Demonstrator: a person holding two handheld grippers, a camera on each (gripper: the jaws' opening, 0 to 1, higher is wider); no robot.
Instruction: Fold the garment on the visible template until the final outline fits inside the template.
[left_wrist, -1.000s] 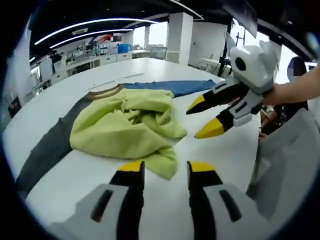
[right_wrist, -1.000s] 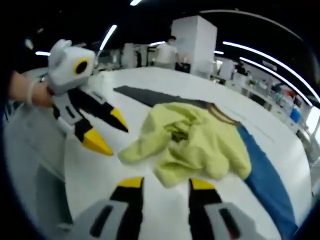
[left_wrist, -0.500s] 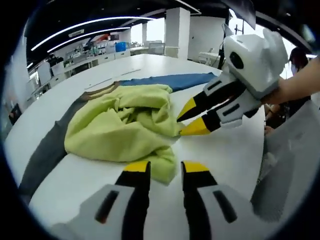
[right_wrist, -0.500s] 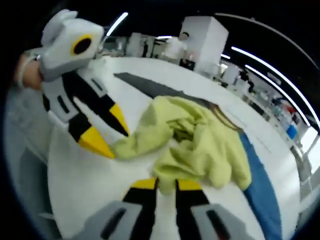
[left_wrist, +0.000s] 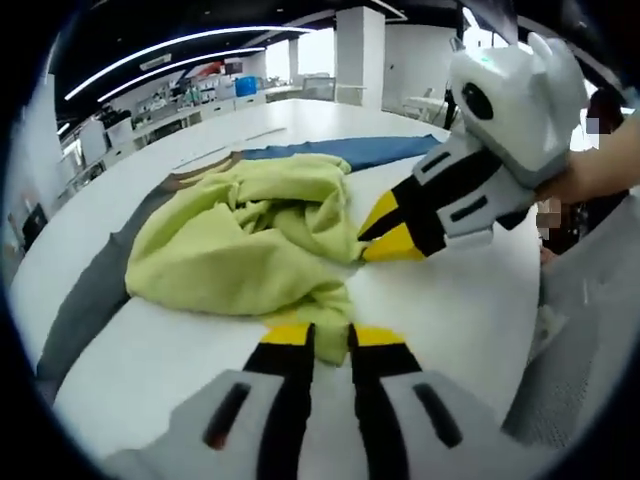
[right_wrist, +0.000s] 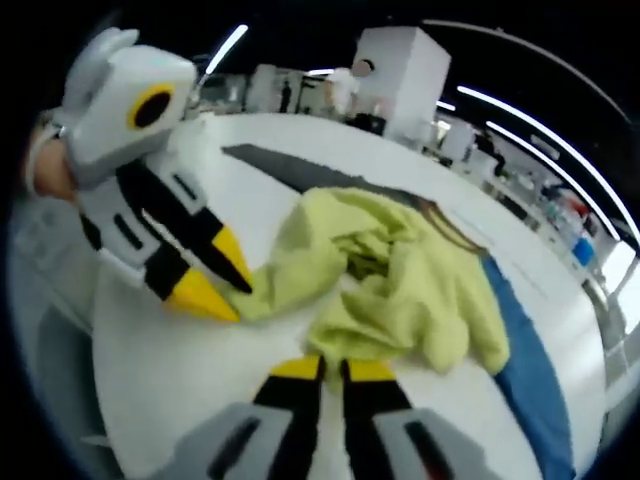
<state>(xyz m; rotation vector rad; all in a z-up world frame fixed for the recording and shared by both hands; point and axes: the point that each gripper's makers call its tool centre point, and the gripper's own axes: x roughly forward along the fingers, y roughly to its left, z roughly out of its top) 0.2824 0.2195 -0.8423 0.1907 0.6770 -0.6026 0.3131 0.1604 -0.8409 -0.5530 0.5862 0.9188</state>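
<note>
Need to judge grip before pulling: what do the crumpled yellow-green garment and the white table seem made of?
The crumpled yellow-green garment looks like soft matte knit, perhaps fleece or terry: thick rounded folds, no shine. The white table looks like smooth, hard laminate or painted board, with faint reflections.

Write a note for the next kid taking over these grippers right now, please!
Left gripper: shut on the near edge of the crumpled yellow-green fabric garment.
Right gripper: shut on another edge of the same garment.
The garment lies bunched on the white table, over the grey and blue flat template.
Done: both edges grabbed.
Left: spread it out, then fold it to fit the template.
</note>
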